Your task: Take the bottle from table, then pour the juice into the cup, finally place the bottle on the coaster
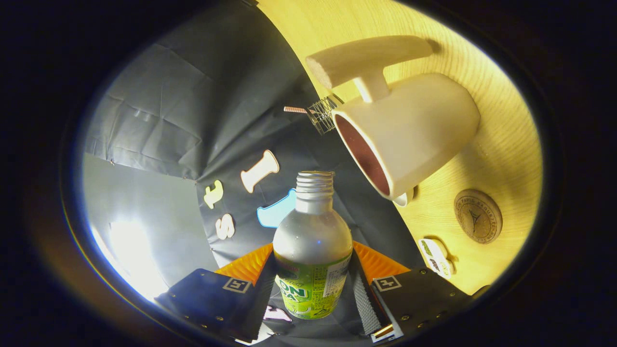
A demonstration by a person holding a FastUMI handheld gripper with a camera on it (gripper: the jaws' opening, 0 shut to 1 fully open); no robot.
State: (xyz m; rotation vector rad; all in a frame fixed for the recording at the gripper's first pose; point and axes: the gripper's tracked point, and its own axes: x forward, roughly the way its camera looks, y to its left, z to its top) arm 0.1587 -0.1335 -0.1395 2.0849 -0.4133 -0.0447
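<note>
I have one bottle [312, 250] clamped between my two fingers, and my gripper [313, 284] is closed around its lower body, a finger pressing on each side over the green label. The jaws are only as wide as the bottle itself. The bottle has a silvery upper part, a narrow neck and a bare threaded mouth with no cap on it, and that mouth points away from me, toward the far side of the scene.

My whole view is rolled over, so the wooden table [506, 144] runs up the right side and the dark cloth wall stands to the left and behind the bottle.

I count one cup [409, 130], a pale mug with a dark inside. It stands on the table, far of the bottle's mouth and a little to the right, its opening turned toward me. The bottle's mouth is near the cup's rim but apart from it. Beside the cup sits one pale object with a long flat arm on a short stem [371, 62]; I cannot tell what it is.

One round coaster [477, 216] with a stamped mark lies flat on the table, right of the bottle and nearer than the cup, well apart from both. One small packet [436, 257] lies nearer still, just beyond my right finger. One small wire piece [324, 113] shows at the table's edge next to the cup's rim.
</note>
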